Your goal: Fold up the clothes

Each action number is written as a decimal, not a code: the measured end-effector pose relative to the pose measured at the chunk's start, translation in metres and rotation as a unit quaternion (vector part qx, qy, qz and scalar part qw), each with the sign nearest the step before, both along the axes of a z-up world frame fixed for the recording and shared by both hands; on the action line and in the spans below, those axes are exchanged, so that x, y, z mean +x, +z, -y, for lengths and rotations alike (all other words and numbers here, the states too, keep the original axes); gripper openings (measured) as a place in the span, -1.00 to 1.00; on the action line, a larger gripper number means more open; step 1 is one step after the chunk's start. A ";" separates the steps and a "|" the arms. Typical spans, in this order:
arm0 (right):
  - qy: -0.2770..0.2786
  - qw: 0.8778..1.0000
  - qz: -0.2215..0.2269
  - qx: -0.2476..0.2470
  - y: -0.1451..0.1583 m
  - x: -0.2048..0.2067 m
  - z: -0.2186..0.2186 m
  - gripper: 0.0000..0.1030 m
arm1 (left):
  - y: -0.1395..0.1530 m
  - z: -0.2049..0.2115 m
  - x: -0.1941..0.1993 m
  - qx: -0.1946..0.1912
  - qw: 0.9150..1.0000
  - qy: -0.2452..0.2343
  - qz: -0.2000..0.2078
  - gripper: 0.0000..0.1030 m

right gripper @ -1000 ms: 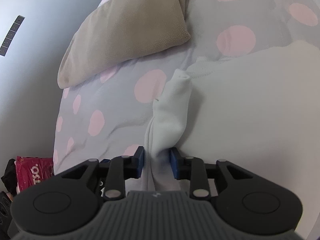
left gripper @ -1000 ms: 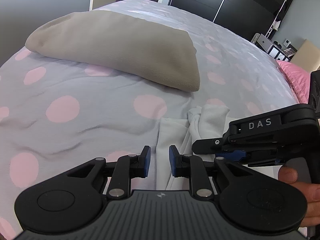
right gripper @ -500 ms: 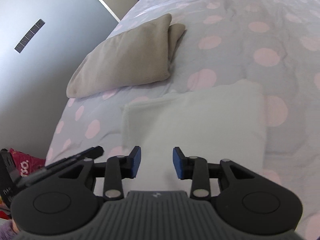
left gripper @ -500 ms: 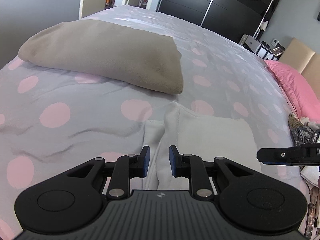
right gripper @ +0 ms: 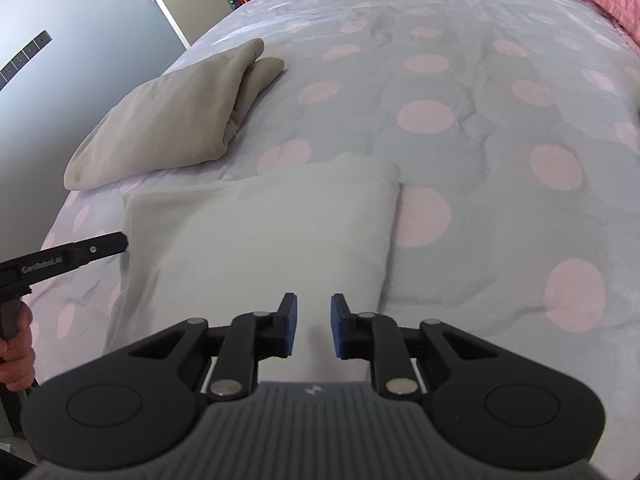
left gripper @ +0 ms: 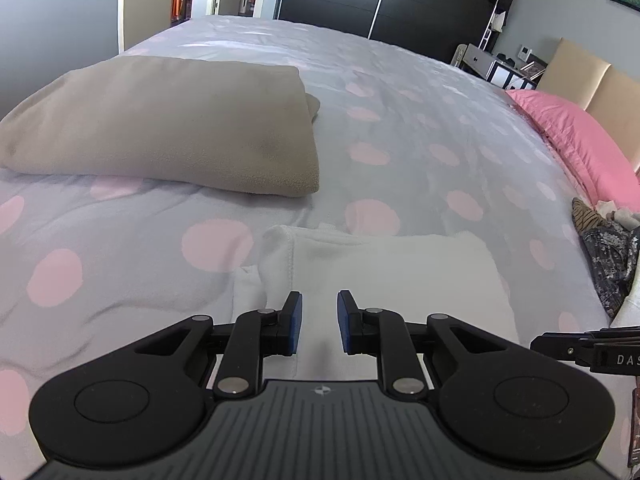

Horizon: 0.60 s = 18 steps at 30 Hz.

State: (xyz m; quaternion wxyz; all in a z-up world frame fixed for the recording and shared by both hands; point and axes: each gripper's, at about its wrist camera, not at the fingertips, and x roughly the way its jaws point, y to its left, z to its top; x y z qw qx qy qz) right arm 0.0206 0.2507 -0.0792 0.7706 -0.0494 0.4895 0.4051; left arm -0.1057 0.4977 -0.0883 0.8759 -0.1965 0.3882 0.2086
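A folded white garment (left gripper: 396, 276) lies flat on the grey bedspread with pink dots (left gripper: 400, 128); it also shows in the right wrist view (right gripper: 256, 240). My left gripper (left gripper: 319, 322) is open and empty, raised above the garment's near left part. My right gripper (right gripper: 311, 326) is open and empty above the garment's near right part. The right gripper's side shows at the right edge of the left wrist view (left gripper: 592, 350); the left gripper shows at the left edge of the right wrist view (right gripper: 64, 260).
A folded beige fleece (left gripper: 168, 128) lies beyond the white garment, also in the right wrist view (right gripper: 180, 116). A pink pillow (left gripper: 576, 136) and a heap of unfolded clothes (left gripper: 608, 248) lie at the right. Dark wardrobes (left gripper: 380, 4) stand behind the bed.
My right gripper let go of the bunched white fabric and opened. The garment now lies folded flat. Both grippers have pulled back and risen above it.
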 end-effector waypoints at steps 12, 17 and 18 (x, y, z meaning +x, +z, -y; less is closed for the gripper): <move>-0.001 0.998 -0.061 0.002 -0.067 0.049 -0.041 -1.00 | -0.065 -0.049 0.016 -0.044 0.996 0.037 -0.064 -0.91; -0.011 0.997 -0.079 0.022 -0.074 0.058 -0.041 -1.00 | -0.066 -0.050 0.018 -0.052 0.995 0.048 -0.066 -0.91; -0.012 0.996 -0.081 0.023 -0.074 0.058 -0.041 -1.00 | -0.064 -0.049 0.018 -0.050 0.995 0.050 -0.067 -0.91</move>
